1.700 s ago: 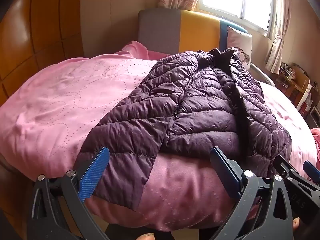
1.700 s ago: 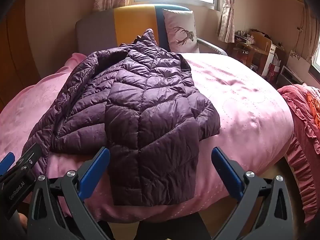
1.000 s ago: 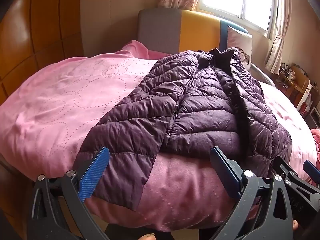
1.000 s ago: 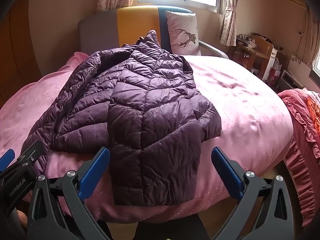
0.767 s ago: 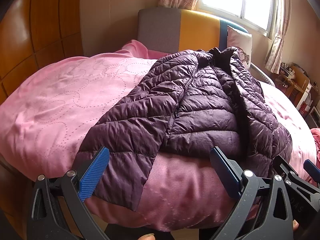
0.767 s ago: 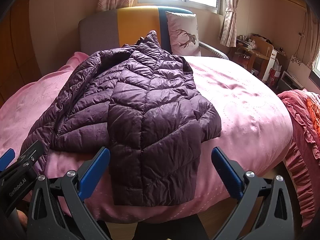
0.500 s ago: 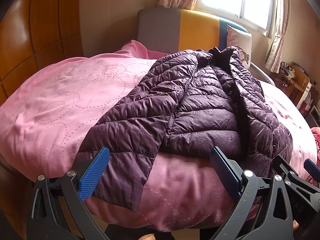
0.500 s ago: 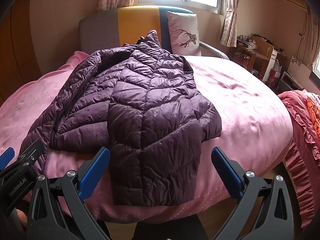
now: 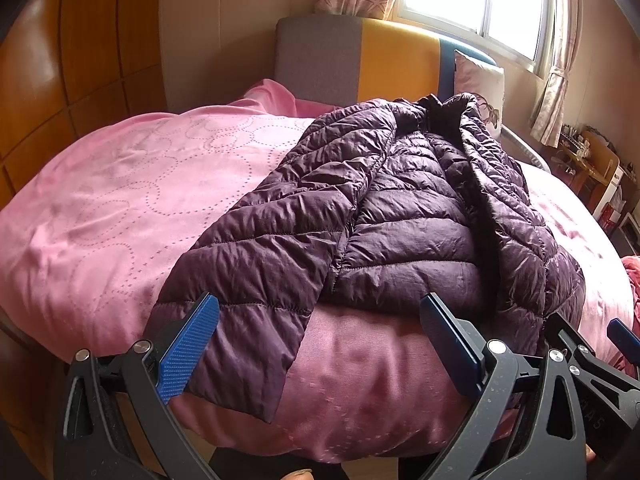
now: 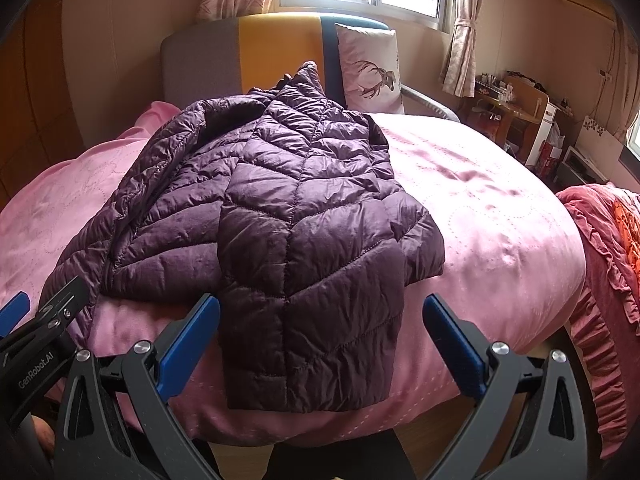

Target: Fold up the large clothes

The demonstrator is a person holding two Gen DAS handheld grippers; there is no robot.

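- A purple puffer jacket (image 10: 280, 216) lies on a pink bed (image 10: 500, 232), its right side seemingly already folded inward.
- The left sleeve (image 9: 256, 280) is unfolded.
- The left gripper (image 9: 316, 344) and right gripper (image 10: 320, 340) hover spread apart, empty.

"GenRobot.AI" in white on the left gripper (image 10: 36, 344) body, right wrist view

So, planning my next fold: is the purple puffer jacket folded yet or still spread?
Partly folded: the puffer jacket has one side flipped over its middle; the other sleeve lies out.
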